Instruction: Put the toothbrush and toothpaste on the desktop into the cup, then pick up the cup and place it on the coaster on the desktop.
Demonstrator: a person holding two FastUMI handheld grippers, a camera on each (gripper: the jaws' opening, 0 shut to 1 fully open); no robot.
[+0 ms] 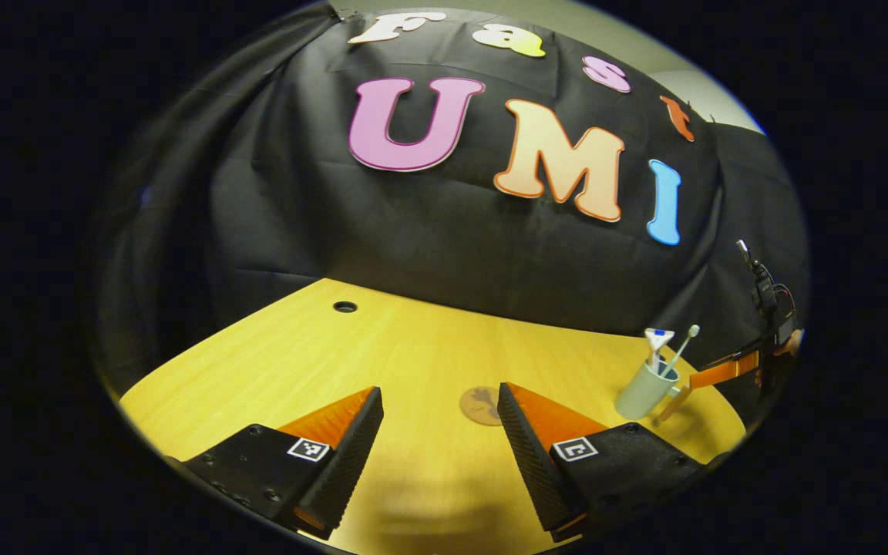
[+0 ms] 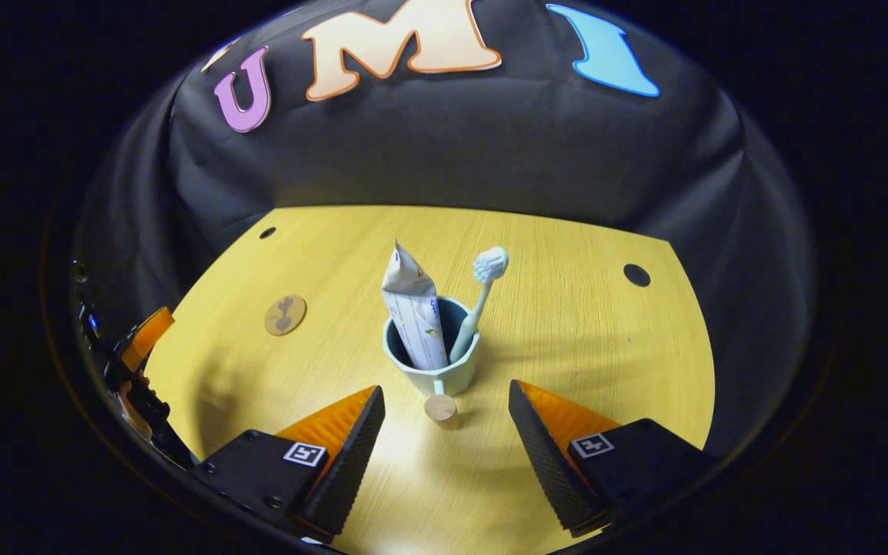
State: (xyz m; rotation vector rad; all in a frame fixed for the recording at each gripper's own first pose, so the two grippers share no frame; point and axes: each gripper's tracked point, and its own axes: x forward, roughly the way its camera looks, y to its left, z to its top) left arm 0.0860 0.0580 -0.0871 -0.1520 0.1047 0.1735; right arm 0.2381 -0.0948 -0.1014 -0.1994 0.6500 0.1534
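Now your right gripper (image 2: 444, 408) stands spread wide, holding nothing, with the cup's (image 2: 432, 362) wooden handle (image 2: 442, 408) poking out toward the gap between its fingers, and that handle is where trouble could start. It looks like a short round peg, so if you pinch it off-centre the cup may swing or twist in the grip. The toothpaste (image 2: 413, 308) and the toothbrush (image 2: 479, 304) both stand in the cup and rise well above its rim, the tube leaning one way and the brush the other; a quick lift or a tilt could tip them out or pull the cup over. A finger that nudges the cup wall before closing could also shove it along the smooth top. The cup sits near the middle of the desktop (image 2: 567, 308) in the right gripper view, while the coaster (image 2: 285, 314) lies well apart from it, toward the desktop's left edge, so the carry is a long one and you need to set the cup down squarely on that small disc. Your left gripper (image 1: 440, 432) is likewise agape and empty, hovering near the coaster (image 1: 481, 405), so take care the two don't meet there. The desktop is pale wood grain with small round holes (image 2: 636, 274) toward its far corners, and black cloth walls the booth behind it.
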